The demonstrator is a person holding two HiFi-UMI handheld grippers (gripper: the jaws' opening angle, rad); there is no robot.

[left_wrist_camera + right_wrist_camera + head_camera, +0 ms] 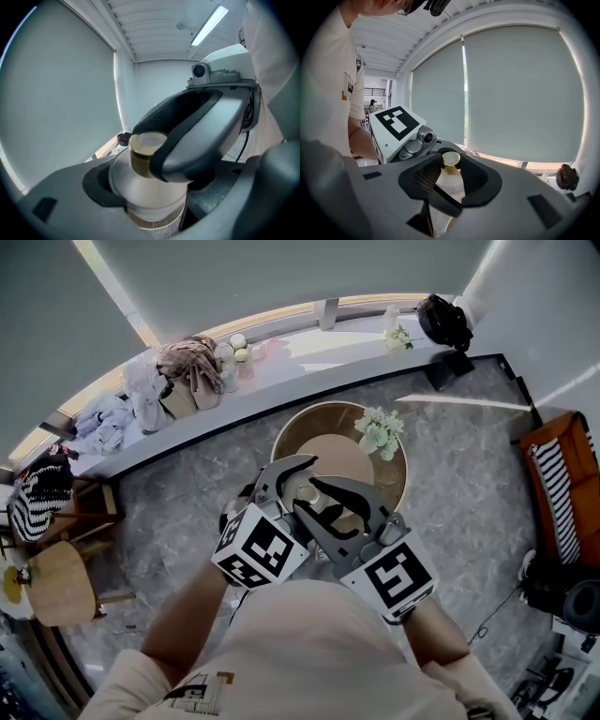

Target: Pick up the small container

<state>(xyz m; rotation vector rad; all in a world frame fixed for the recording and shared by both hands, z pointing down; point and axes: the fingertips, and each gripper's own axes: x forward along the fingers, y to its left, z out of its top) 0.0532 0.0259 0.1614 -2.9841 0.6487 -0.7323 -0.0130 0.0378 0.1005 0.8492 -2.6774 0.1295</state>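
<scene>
The small container (309,495) is a frosted white bottle with a gold neck and a pale cap. It is lifted above the round wooden table (309,423), and both grippers meet on it. My left gripper (295,479) is shut round the bottle's wide body (145,187), with one jaw on each side. My right gripper (325,505) crosses over it, its dark pads closed on the gold neck (451,160) just under the cap. The marker cube of the left gripper (397,123) shows beside the bottle in the right gripper view. The bottle's base is hidden.
A bunch of pale flowers (382,430) stands on the table's far right rim. Behind it a long sill (309,357) carries a tan bag (187,371), clothes and a black bag (443,320). A wooden stool (56,582) is at left, an orange seat (562,484) at right.
</scene>
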